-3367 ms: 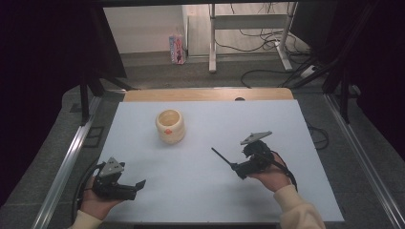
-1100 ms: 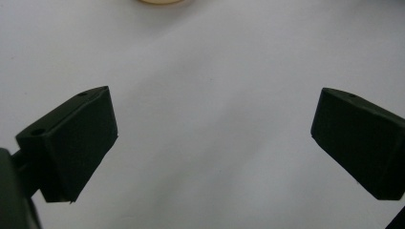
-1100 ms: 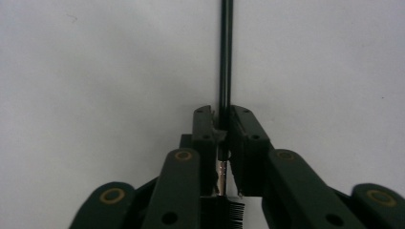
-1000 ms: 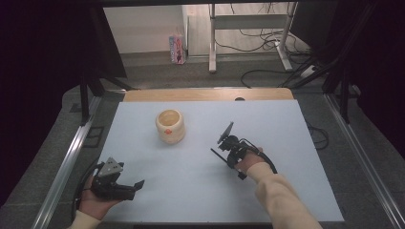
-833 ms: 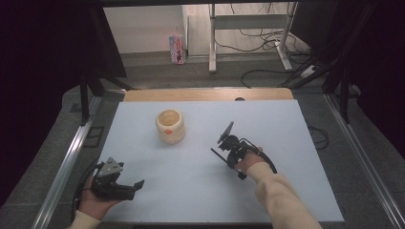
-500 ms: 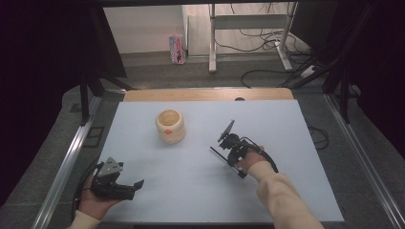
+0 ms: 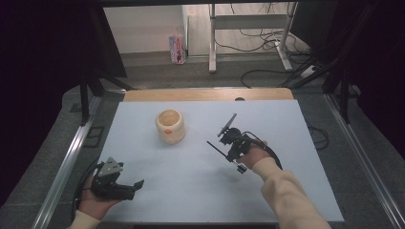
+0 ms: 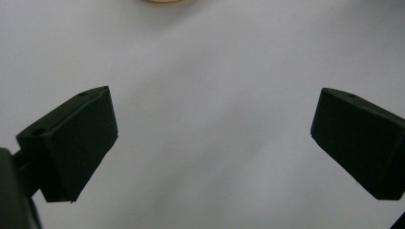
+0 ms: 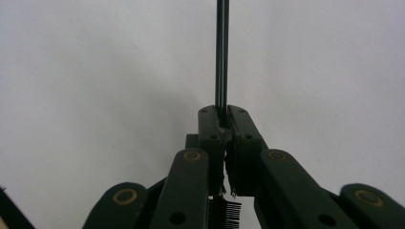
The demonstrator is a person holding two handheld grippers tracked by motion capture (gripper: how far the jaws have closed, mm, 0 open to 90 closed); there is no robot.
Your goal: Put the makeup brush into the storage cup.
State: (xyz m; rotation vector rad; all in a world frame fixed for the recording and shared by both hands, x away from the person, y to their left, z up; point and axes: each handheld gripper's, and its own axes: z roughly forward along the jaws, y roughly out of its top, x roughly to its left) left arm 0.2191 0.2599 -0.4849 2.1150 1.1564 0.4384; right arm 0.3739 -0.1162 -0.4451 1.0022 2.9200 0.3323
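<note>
One pale blue-white table sheet (image 7: 191, 191) carries three things to count: two hand-held black grippers and one squat cream-coloured pot with an open mouth (image 7: 170, 126). The right gripper (image 7: 228, 148) is over the right middle of the sheet, and its jaws are pressed together on one thin black rod with a comb-like toothed end (image 9: 222, 57); in the right gripper view the rod runs straight up from between the two closed pads, and its row of fine teeth shows just below them. In the high view the same rod (image 7: 216, 148) sticks out to the left of the jaws as a slim dark line above the sheet. The left gripper (image 7: 136, 185) rests low at the near left corner, its jaws spread wide with nothing between them; the left gripper view shows bare sheet between the two black pads (image 8: 76, 143). The pot stands upright on the far left part of the sheet, well apart from both grippers.
</note>
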